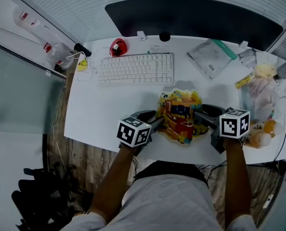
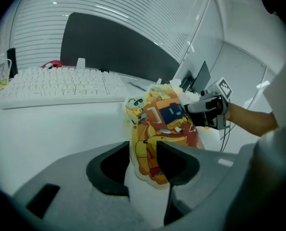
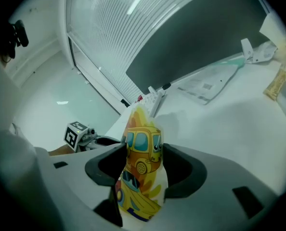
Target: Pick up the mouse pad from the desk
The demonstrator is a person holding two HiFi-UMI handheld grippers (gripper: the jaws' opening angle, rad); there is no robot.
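Mouse pad is bowing up off the desk, probably because the left gripper and the right gripper are each clamping an opposite edge for lifting.

Head view overhead; gripper views face inward, sharing mouse pad.

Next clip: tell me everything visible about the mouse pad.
The mouse pad is a thin, flexible sheet with an irregular cut-out outline. It is printed with yellow, orange and red cartoon vehicles and looks pale underneath. It is bowed upward rather than lying flat, near the front edge of the white desk, in front of the keyboard. The left gripper takes its left end and the right gripper its right end; both sets of jaws look pressed against it.
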